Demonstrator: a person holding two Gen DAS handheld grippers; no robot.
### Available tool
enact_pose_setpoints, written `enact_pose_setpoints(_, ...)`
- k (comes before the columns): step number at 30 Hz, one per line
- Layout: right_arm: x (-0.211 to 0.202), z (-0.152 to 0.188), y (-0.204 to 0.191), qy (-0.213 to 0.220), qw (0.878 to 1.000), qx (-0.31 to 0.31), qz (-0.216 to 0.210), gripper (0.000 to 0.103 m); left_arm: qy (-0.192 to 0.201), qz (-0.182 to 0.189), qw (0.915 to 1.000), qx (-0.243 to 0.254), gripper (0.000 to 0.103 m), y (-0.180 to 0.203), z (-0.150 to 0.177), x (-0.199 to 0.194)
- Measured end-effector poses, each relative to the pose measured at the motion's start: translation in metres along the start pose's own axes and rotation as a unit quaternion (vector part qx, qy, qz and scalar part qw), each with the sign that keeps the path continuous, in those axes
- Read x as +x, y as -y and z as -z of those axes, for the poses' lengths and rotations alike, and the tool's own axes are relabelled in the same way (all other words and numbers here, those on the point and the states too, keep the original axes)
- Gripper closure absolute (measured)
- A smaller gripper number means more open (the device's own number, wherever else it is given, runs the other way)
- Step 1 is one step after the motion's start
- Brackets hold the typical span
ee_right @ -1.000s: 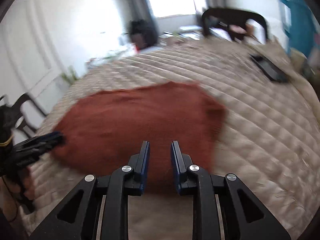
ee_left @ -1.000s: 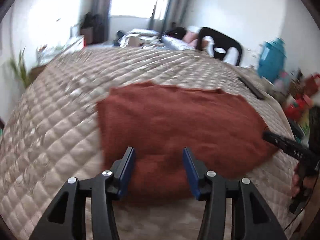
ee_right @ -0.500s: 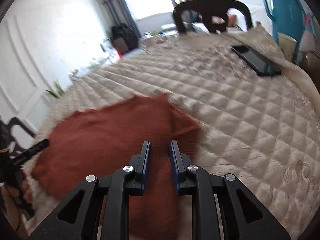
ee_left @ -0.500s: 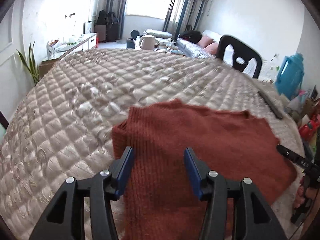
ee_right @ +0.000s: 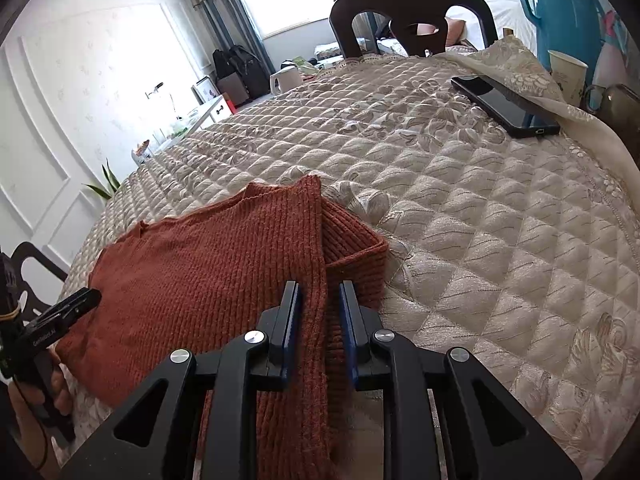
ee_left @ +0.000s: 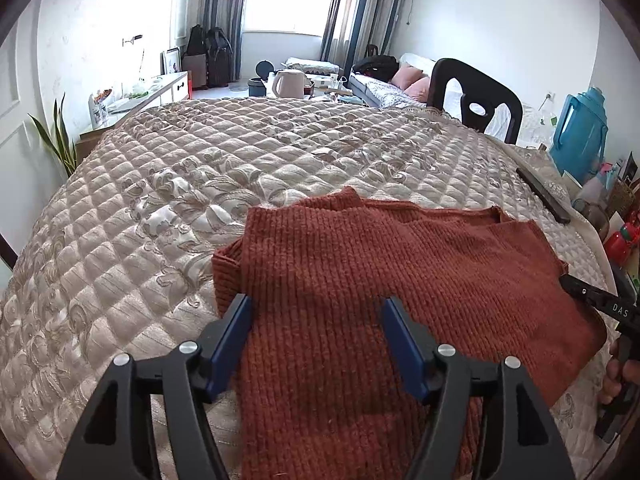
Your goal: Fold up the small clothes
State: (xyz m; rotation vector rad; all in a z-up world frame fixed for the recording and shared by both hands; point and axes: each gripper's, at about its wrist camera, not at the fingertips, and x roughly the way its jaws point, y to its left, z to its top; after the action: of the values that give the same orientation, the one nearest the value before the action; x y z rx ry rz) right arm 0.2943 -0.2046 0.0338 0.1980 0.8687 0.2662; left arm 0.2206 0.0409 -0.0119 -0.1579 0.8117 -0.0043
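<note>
A rust-red ribbed knit sweater (ee_left: 360, 280) lies on the quilted beige table cover (ee_left: 180, 184), partly folded, with a sleeve tucked under its left side. My left gripper (ee_left: 316, 320) is open, its blue pads straddling the sweater's near edge. In the right wrist view the sweater (ee_right: 208, 272) fills the left half. My right gripper (ee_right: 318, 316) is nearly closed, with the sweater's right edge between its pads. Each gripper shows at the edge of the other's view: the right one (ee_left: 596, 300) and the left one (ee_right: 64, 312).
A black phone (ee_right: 504, 104) lies on the cover at the far right, also seen edge-on in the left wrist view (ee_left: 542, 196). A dark chair (ee_right: 412, 20) stands beyond the table. A blue jug (ee_left: 580, 136) and a paper cup (ee_right: 566, 72) stand at the right.
Both grippers have moved toward the table's near edge and the views have steadied. The sweater now lies with its left side folded in. The right gripper's pads stay close together on the right edge.
</note>
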Motion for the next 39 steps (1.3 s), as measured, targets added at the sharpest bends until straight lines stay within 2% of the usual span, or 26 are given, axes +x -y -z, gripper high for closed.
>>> enact_pose_setpoints(9, -0.003, -0.002, 0.002, 0.003, 1.000, 0.010, -0.008, 0.082, -0.001, 0.003, 1.0000, 0.006, 0.027, 0.003, 0.000, 0.000)
enact_pose_setpoints(12, -0.020, -0.001, -0.013, 0.033, 0.999, -0.007, 0.037, 0.082, 0.018, 0.014, 0.9997, -0.014, 0.027, -0.006, 0.000, -0.007)
enact_pose_setpoints(15, -0.040, 0.001, -0.031, 0.068, 0.997, -0.012, 0.025, 0.082, 0.039, 0.028, 0.9982, -0.035, 0.027, -0.017, -0.001, -0.023)
enact_pose_setpoints(17, -0.047, 0.004, -0.049, 0.073, 0.997, -0.026, 0.012, 0.082, 0.055, 0.030, 0.9973, -0.038, 0.027, -0.020, 0.000, -0.037)
enact_pose_setpoints(18, -0.045, 0.007, -0.062, 0.061, 0.997, -0.044, 0.002, 0.082, 0.055, 0.027, 0.9975, -0.036, 0.028, -0.019, 0.001, -0.041)
enact_pose_setpoints(20, -0.037, 0.014, -0.087, 0.039, 0.996, -0.082, -0.010, 0.084, 0.047, 0.029, 0.9982, -0.025, 0.043, -0.013, 0.005, -0.046)
enact_pose_setpoints(21, -0.032, 0.018, -0.100, 0.029, 0.994, -0.104, -0.017, 0.086, 0.045, 0.036, 0.9982, -0.016, 0.045, -0.009, 0.008, -0.047)
enact_pose_setpoints(23, -0.022, 0.026, -0.120, 0.012, 0.990, -0.136, -0.025, 0.092, 0.042, 0.044, 0.9981, -0.001, 0.060, 0.000, 0.013, -0.048)
enact_pose_setpoints(24, -0.017, 0.029, -0.127, 0.007, 0.989, -0.147, -0.024, 0.094, 0.039, 0.049, 0.9980, 0.008, 0.063, 0.005, 0.016, -0.047)
enact_pose_setpoints(26, -0.005, 0.030, -0.139, -0.006, 0.986, -0.165, -0.026, 0.096, 0.025, 0.058, 0.9979, 0.016, 0.065, 0.009, 0.020, -0.040)
enact_pose_setpoints(29, 0.014, 0.028, -0.145, -0.028, 0.984, -0.175, -0.016, 0.096, -0.002, 0.046, 0.9986, 0.028, 0.065, 0.016, 0.027, -0.025)
enact_pose_setpoints(39, 0.058, -0.002, -0.145, -0.045, 0.984, -0.175, 0.000, 0.097, -0.005, 0.072, 0.9974, 0.004, 0.065, 0.009, 0.027, -0.024)
